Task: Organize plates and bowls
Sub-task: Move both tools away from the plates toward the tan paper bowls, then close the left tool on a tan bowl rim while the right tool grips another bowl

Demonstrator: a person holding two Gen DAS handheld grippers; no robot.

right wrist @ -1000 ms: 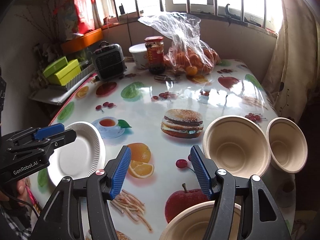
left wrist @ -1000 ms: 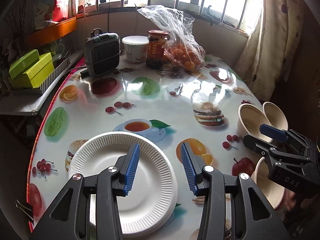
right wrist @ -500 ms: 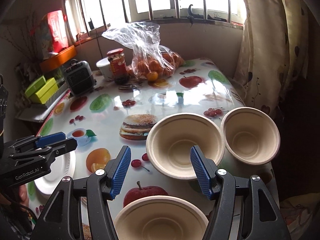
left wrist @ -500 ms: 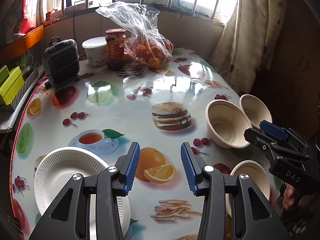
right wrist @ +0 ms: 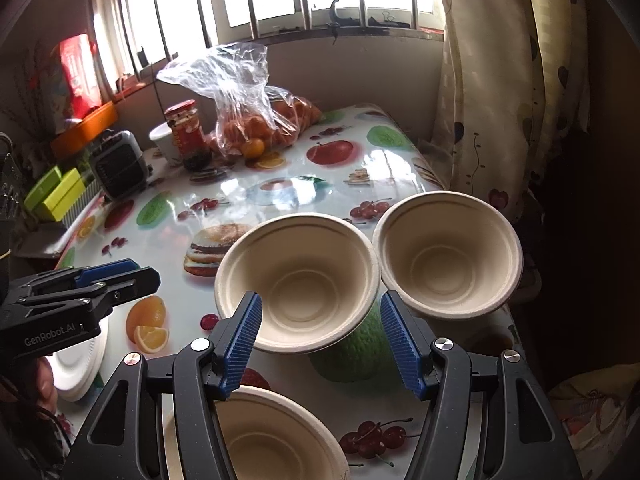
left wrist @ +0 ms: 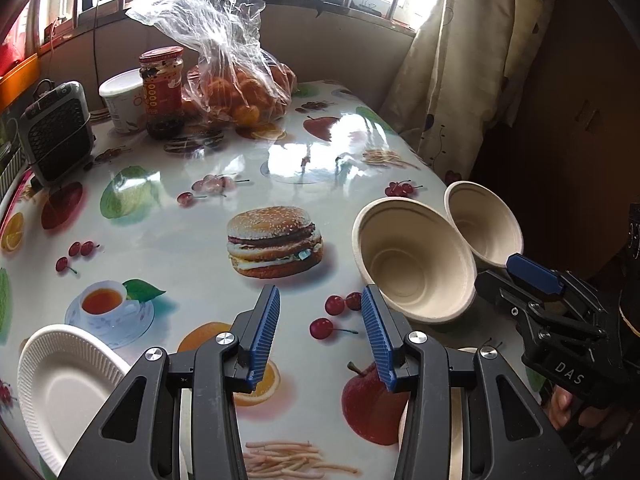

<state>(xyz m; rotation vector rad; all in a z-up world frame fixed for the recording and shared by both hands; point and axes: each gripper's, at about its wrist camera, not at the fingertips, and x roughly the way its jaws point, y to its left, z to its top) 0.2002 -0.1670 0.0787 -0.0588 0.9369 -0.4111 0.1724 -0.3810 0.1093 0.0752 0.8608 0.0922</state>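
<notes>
At the far left of the bench (left wrist: pixel 172 236), which wears a glossy cloth printed with fruit and a hamburger, a white paper plate (left wrist: pixel 60 392) lies close to the near edge, partly hidden under the left tool (left wrist: pixel 320 334). This left tool hangs above the cloth with its two blue-padded fingers spread apart, and nothing is between them. More to the right, three beige paper bowls stand upright. The middle bowl (right wrist: pixel 298 280) sits near the right edge of the bench, and the right bowl (right wrist: pixel 448 254) is just beside it at the very border, their rims almost touching. The near bowl (right wrist: pixel 260 436) is closest to the person, low in the right wrist view and partly covered by the right tool (right wrist: pixel 320 344). The right tool is also wide open and holds nothing; its fingers frame the near rim of the middle bowl from above, without touching it. At the back of the bench, from left to right, stand a small grey heater (left wrist: pixel 56 134), a white tub (left wrist: pixel 120 100), a red-lidded jar (left wrist: pixel 162 86) and a clear plastic bag of oranges (left wrist: pixel 236 80). A patterned curtain (right wrist: pixel 500 80) hangs at the right.
</notes>
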